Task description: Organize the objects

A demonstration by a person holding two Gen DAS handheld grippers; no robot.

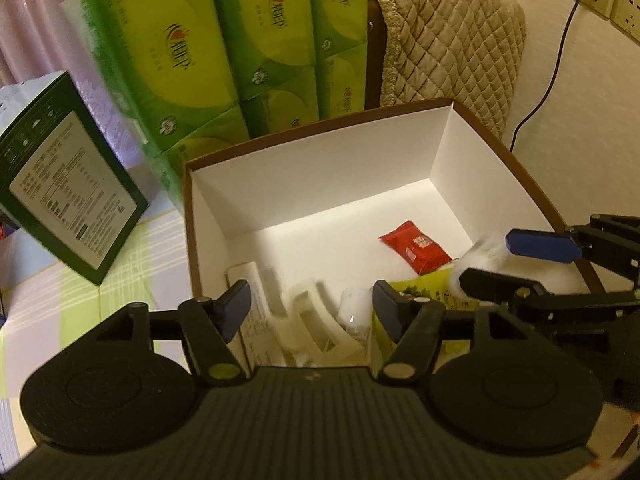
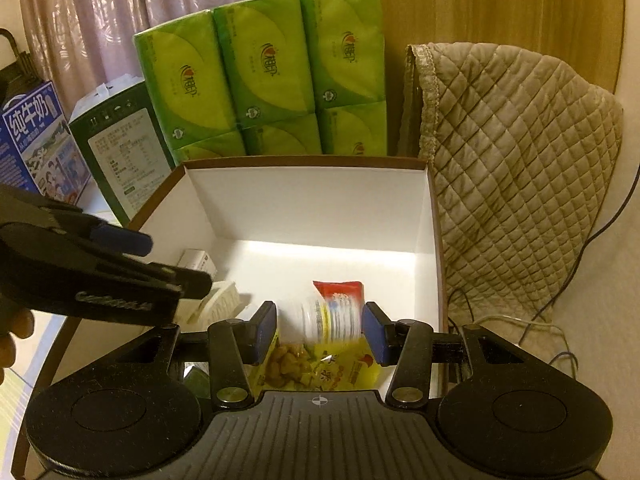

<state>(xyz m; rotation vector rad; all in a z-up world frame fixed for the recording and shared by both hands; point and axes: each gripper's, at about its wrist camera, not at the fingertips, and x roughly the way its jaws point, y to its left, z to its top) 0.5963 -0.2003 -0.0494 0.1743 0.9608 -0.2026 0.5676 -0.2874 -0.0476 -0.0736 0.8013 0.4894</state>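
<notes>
Right hand-held gripper [image 2: 320,330] being held over white box [image 2: 308,204], small white bottle [image 2: 332,318] being gripped between blue pads. Red packet [image 2: 340,290] and yellow snack bag [image 2: 320,368] lying inside, just below bottle. Left hand-held gripper [image 1: 310,306] being kept wide apart, nothing held. Green tissue packs [image 2: 260,76] being stood behind box.

Dim, warm indoor light; the box floor [image 2: 320,256] glares white, moving items smear, and fisheye edges curve darkly.
</notes>
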